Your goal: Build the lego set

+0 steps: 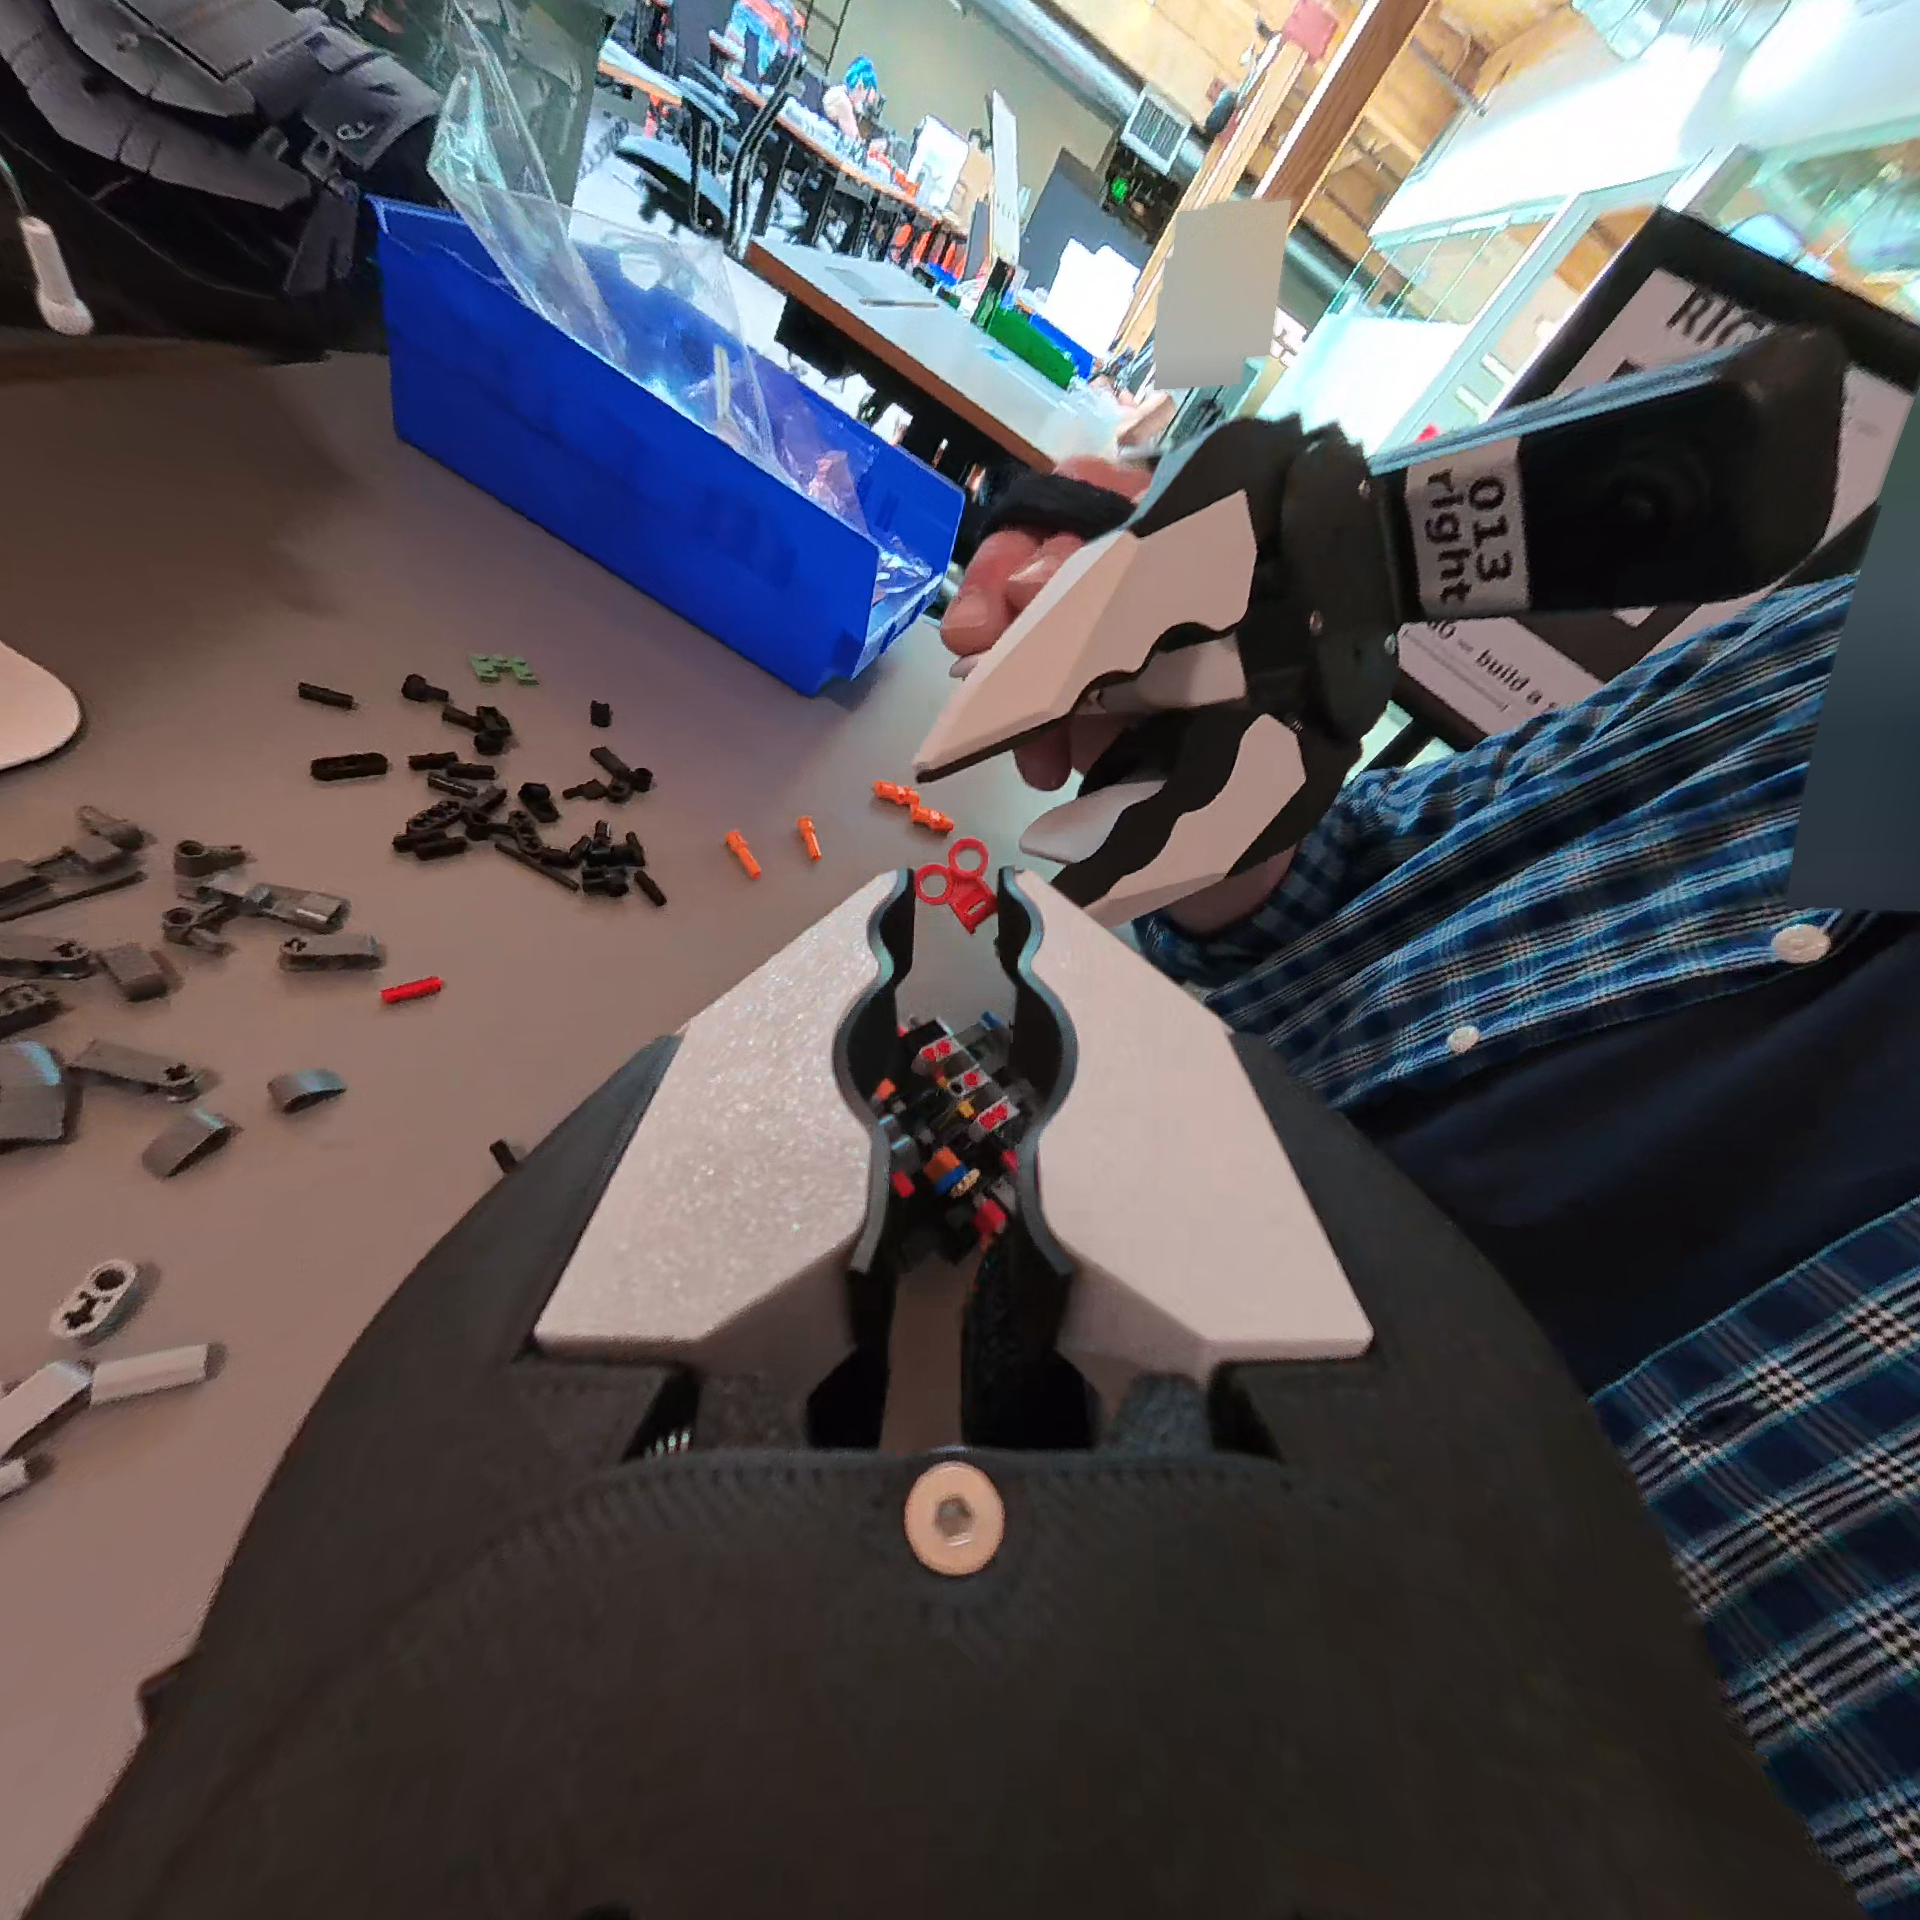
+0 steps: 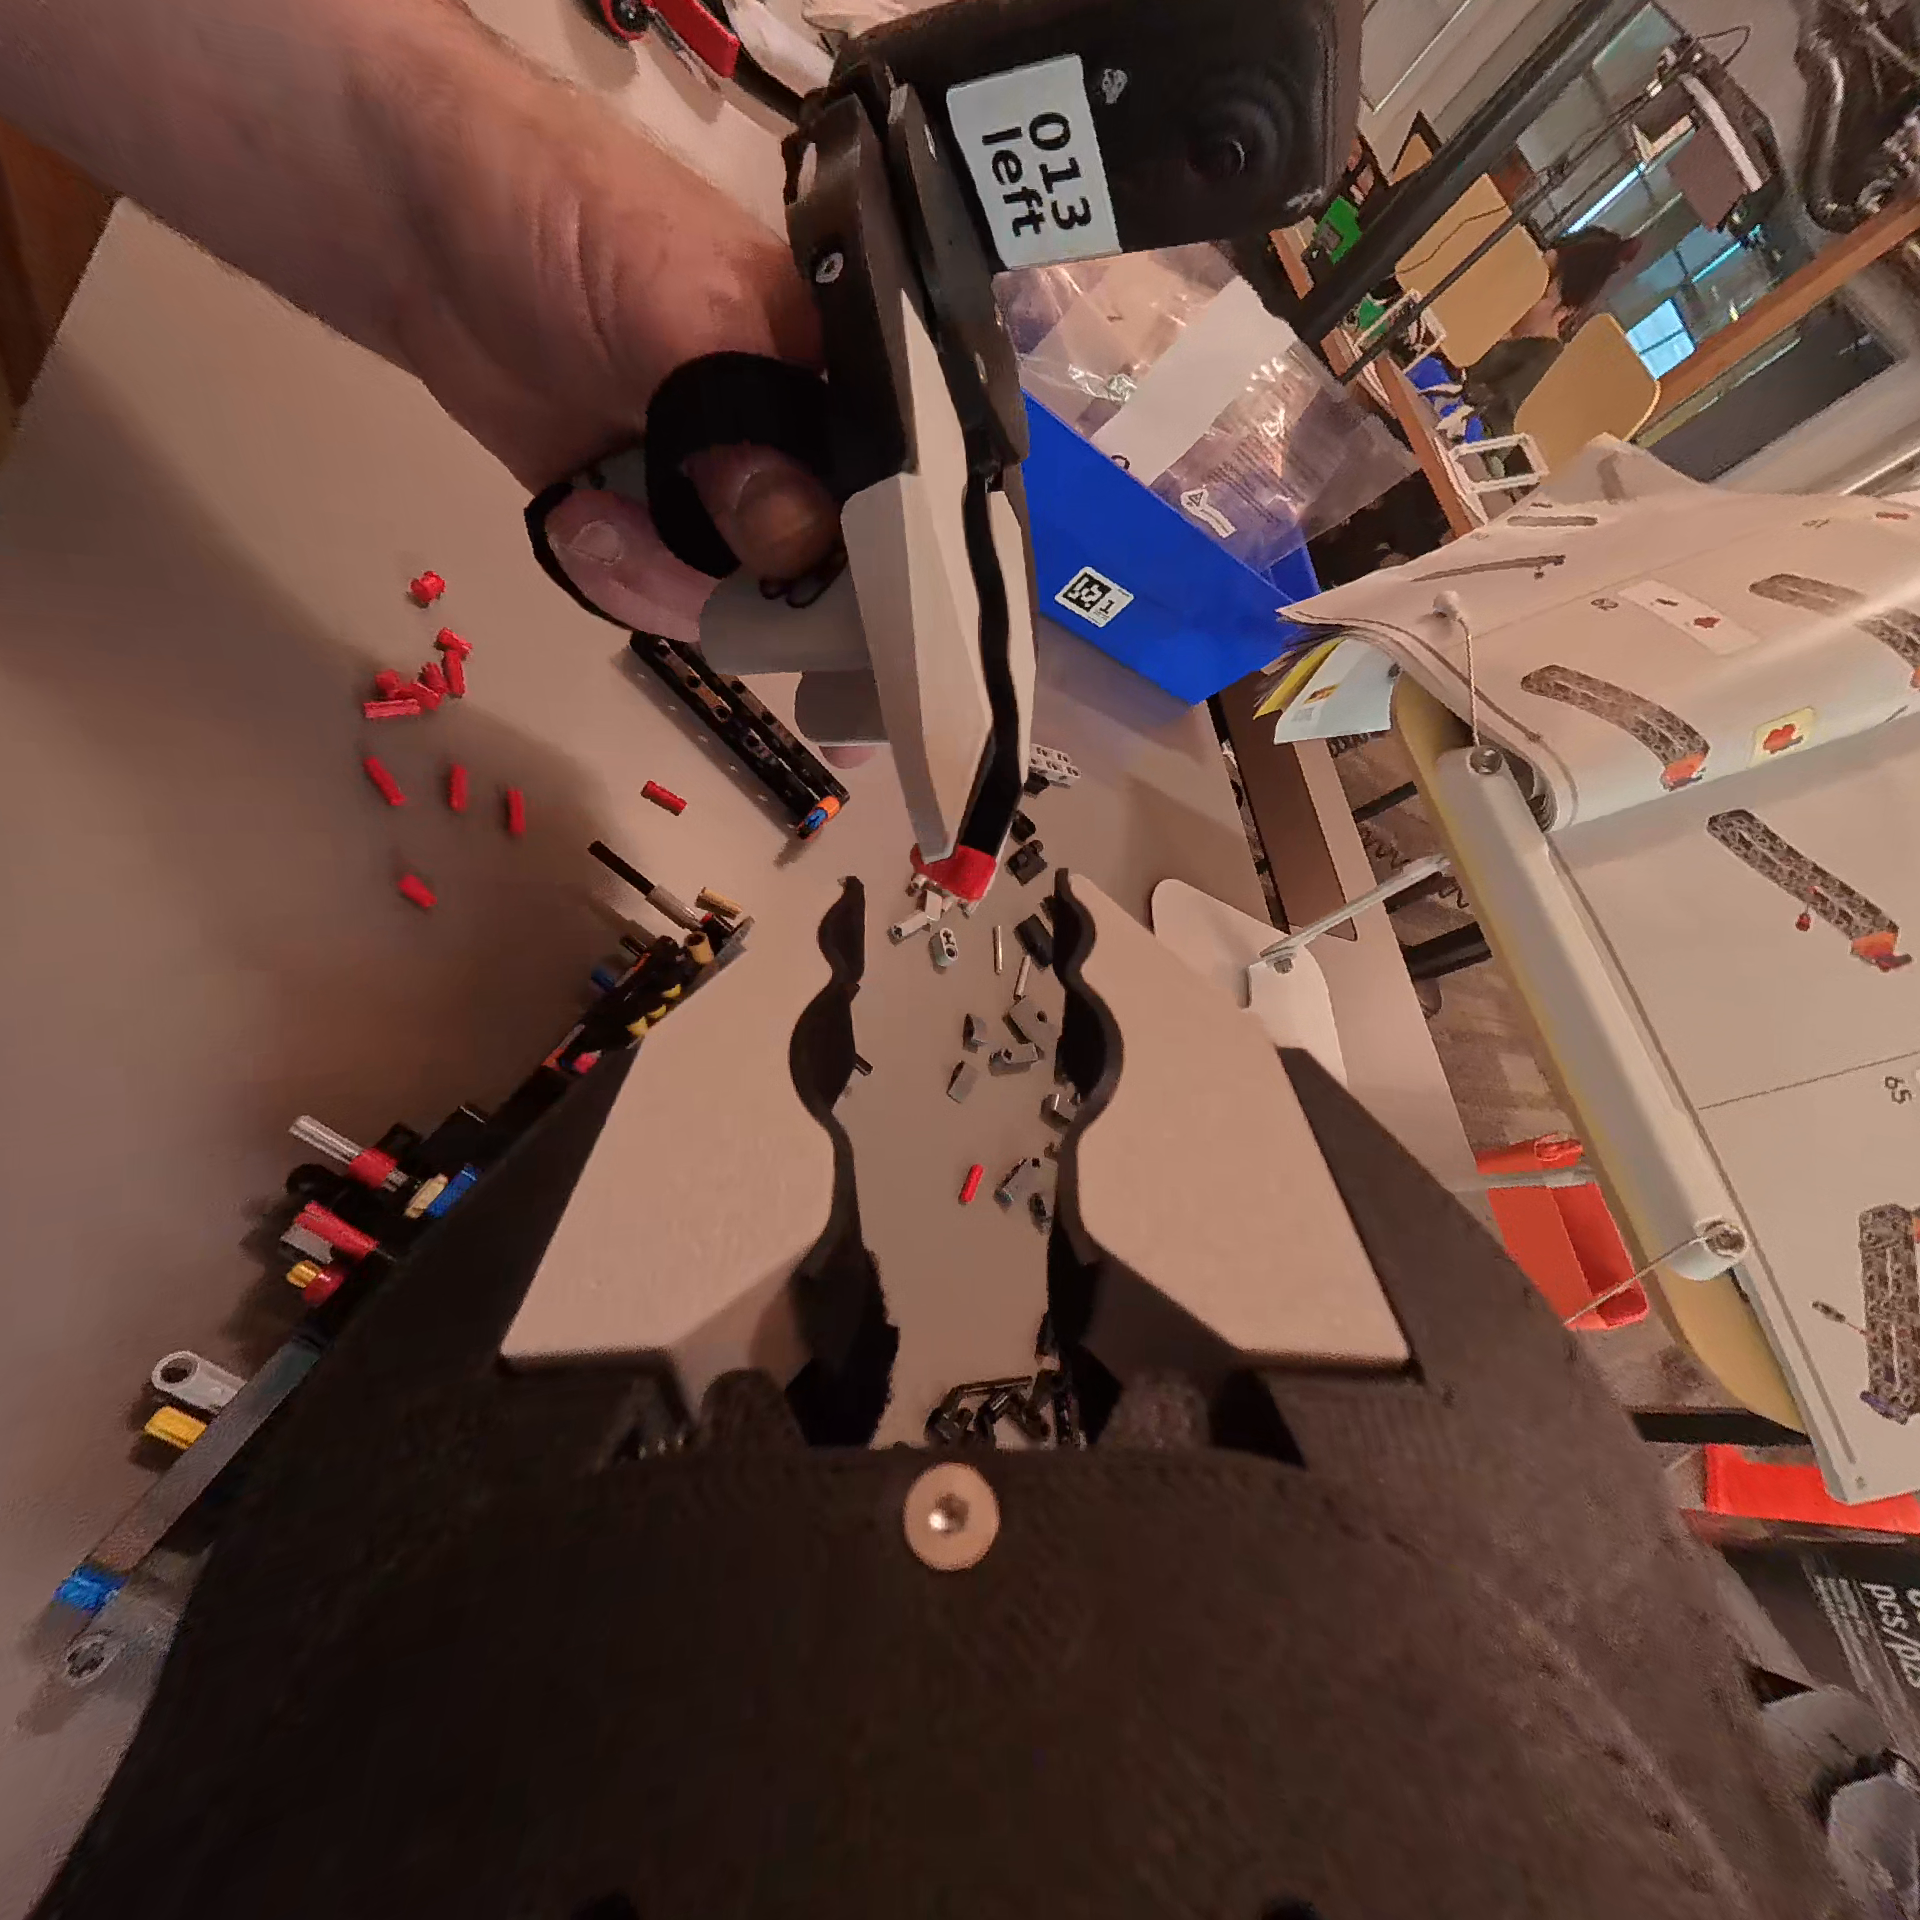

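Note:
My left gripper [image 1: 954,883] is shut on a small red lego connector [image 1: 956,881] with two round holes, pinched at its fingertips above the table. In the right wrist view the left gripper [image 2: 951,868] points down with that red piece [image 2: 961,871] at its tip. My right gripper [image 2: 961,888] is open and empty, its fingertips level with the red piece on either side. It shows in the left wrist view [image 1: 982,805] just beyond the left fingertips. A partly built black assembly [image 2: 416,1195] with red, yellow and blue pins lies on the table and shows through the left jaws' gap [image 1: 951,1132].
A blue bin [image 1: 644,447] with a clear bag stands at the back. Loose black pieces [image 1: 520,800], orange pins [image 1: 743,852] and grey pieces [image 1: 156,935] lie on the table. Red pins [image 2: 426,686], a black beam [image 2: 743,727] and an open instruction booklet [image 2: 1714,779] show too. Left tips and right tips are each some 20 cm from the black beam [image 2: 743,727].

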Action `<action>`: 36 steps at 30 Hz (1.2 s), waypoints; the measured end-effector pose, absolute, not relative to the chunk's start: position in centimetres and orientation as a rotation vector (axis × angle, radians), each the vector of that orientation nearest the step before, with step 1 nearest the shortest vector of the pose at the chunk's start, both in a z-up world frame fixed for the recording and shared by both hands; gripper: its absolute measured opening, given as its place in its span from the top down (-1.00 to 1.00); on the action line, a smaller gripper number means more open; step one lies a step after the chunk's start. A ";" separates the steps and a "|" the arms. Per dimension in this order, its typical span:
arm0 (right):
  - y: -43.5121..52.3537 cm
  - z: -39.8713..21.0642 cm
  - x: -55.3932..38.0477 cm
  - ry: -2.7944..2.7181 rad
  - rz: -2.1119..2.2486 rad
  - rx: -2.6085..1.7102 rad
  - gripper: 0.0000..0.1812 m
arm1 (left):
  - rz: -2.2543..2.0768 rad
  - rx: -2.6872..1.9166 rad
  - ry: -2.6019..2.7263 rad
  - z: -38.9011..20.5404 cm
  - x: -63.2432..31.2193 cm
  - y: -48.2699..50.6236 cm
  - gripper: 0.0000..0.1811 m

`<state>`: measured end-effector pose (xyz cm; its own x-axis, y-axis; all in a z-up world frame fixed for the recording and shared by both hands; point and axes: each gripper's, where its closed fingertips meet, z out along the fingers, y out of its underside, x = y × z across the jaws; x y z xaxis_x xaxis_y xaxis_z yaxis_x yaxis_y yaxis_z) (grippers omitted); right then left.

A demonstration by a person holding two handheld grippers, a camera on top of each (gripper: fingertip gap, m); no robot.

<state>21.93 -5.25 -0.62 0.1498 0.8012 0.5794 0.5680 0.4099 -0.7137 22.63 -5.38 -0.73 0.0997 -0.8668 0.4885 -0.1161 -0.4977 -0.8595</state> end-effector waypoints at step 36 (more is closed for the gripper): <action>-5.5 2.5 20.3 -1.316 0.492 -1.293 0.86 | -1.862 -1.459 0.612 3.8 21.3 -5.6 0.72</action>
